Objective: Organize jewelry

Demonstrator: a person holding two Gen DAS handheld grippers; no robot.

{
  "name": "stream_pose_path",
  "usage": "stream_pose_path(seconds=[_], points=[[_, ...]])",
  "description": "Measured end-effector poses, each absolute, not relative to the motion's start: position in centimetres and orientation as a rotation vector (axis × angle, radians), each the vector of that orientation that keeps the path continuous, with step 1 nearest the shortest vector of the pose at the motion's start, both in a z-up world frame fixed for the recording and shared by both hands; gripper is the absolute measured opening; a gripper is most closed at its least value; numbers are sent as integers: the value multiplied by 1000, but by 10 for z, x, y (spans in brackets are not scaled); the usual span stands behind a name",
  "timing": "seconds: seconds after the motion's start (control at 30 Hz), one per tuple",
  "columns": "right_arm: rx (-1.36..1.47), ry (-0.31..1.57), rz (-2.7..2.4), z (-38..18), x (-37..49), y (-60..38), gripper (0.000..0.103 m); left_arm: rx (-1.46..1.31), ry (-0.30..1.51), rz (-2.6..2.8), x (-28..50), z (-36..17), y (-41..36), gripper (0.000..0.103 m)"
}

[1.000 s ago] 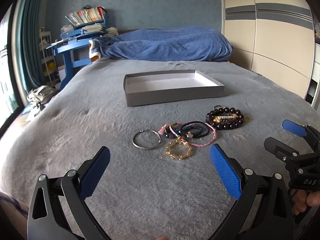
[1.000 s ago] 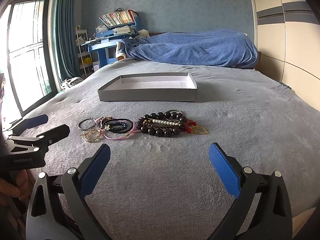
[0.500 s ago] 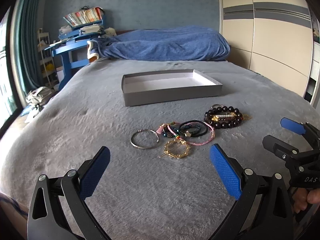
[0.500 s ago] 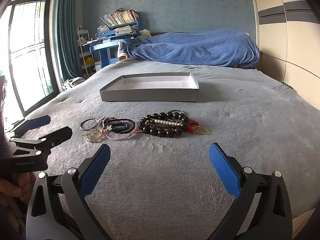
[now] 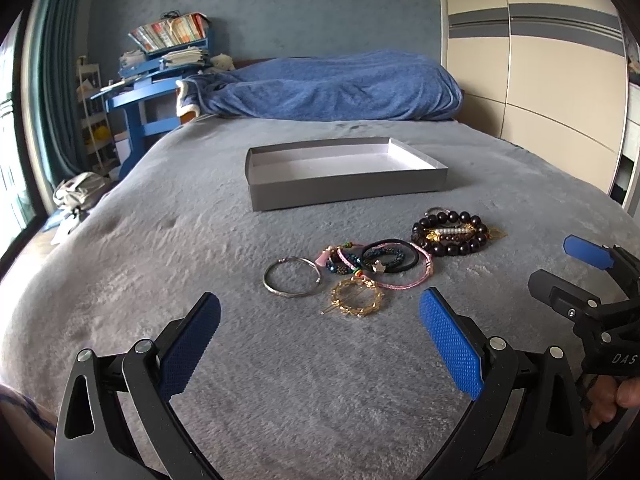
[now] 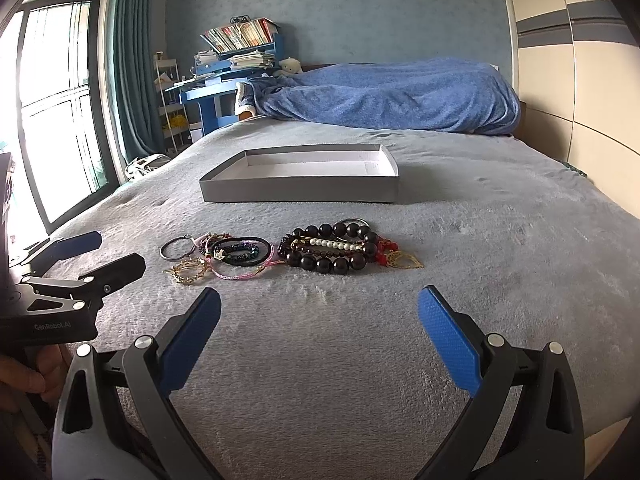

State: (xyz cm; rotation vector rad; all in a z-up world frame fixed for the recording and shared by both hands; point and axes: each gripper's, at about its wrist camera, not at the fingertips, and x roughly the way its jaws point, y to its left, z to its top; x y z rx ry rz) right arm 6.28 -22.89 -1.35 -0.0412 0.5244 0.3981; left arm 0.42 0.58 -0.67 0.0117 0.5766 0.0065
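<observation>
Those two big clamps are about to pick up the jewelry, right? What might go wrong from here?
Likely snags, judging from the layout:
1. The pink cord bracelet overlaps the black hair tie and beaded pieces, so lifting one may drag the others.
2. The thin silver bangle lies flat on the plush blanket; the open left gripper may pinch fabric instead.
3. The dark bead bracelet is stacked with other pieces, which may spill before reaching the gray box.

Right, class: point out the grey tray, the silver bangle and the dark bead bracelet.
grey tray (image 5: 344,190), left wrist view, front wall.
silver bangle (image 5: 272,289), left wrist view, near-left rim.
dark bead bracelet (image 6: 322,265), right wrist view, a front bead.
</observation>
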Motion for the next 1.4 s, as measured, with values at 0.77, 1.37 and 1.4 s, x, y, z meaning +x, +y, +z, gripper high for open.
stream_pose_path(seconds=[0.77, 1.37, 1.4], points=[[-30, 545, 397, -13, 64, -229, 97, 4, 593, 9, 15, -9, 10, 99], [8, 659, 377, -11, 104, -238, 87, 12, 694, -65, 54, -20, 6, 84], [7, 663, 375, -11, 106, -238, 87, 16, 708, -79, 55, -21, 4, 81]])
